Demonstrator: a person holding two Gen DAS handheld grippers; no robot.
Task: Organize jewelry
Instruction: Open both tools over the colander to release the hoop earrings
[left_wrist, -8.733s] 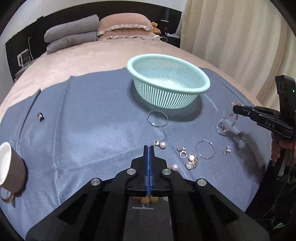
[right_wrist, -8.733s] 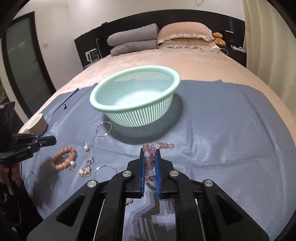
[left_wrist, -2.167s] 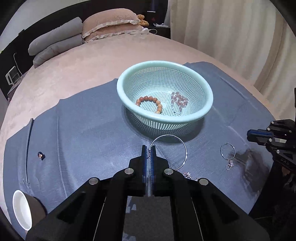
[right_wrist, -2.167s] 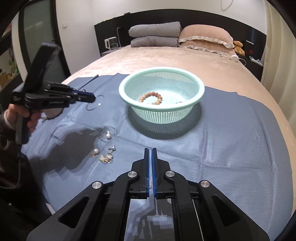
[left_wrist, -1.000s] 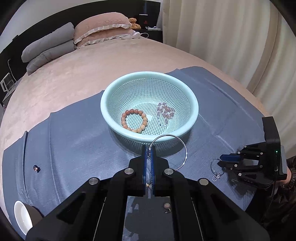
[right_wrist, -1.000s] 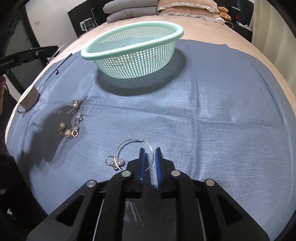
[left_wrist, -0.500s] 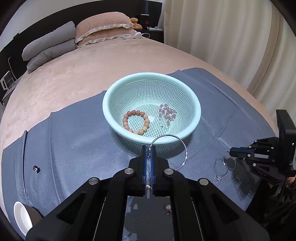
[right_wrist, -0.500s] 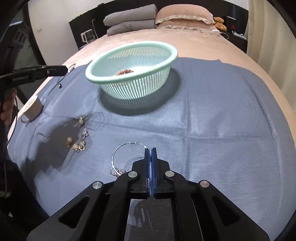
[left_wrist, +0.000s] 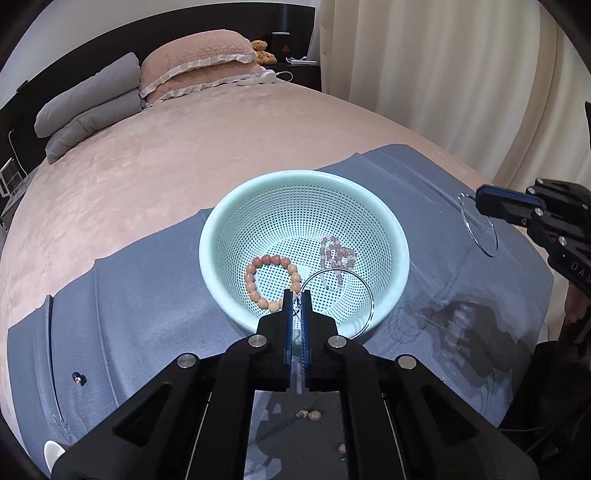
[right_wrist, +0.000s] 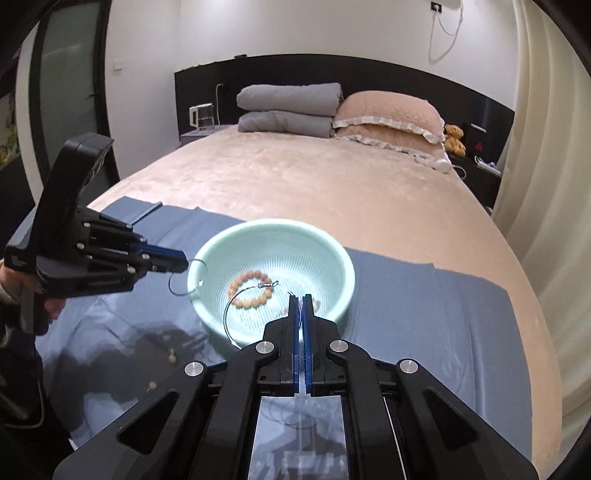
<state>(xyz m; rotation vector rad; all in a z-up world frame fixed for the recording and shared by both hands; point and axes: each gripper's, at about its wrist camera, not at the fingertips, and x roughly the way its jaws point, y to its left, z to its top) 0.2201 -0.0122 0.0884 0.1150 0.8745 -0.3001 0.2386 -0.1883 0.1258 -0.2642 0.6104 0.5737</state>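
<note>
"Jewelry was the subject, spread over a bed. What did we see in the middle?"

"We saw a mint-green mesh basket (left_wrist: 207, 236) standing on a blue cloth (left_wrist: 147, 295) laid over a pink bedspread (left_wrist: 184, 166). In its bottom lay a bracelet of round tan beads (left_wrist: 255, 266) and, just beside it, a looped strand of pale pink beads (left_wrist: 338, 254)."

"And the left gripper (left_wrist: 297, 299)?"

"Its blue jaws were pressed together on the clasp of a large silver hoop (left_wrist: 372, 308). We saw that hoop held in the air over the near side of the basket, with the gripper pointing steeply down at it."

"Where was the right gripper (right_wrist: 302, 301)?"

"It hung off to the right of the basket, above the cloth and clear of the rim. Its jaws were closed too, and a thin wire hoop (right_wrist: 226, 312) curved out to the left from between them, its small clasp uppermost. From the left camera we saw this hoop dangling from the fingertips."

"Was anything left on the cloth?"

"We made out a few loose pearl-like pieces (left_wrist: 314, 414) near the front edge, under the left gripper. One tiny item (left_wrist: 77, 377) lay well apart at the far left; we could not tell what it was. A white cup (left_wrist: 53, 452) showed at the lower left corner. Grey and pink pillows (right_wrist: 288, 107) were stacked at the headboard."
</note>
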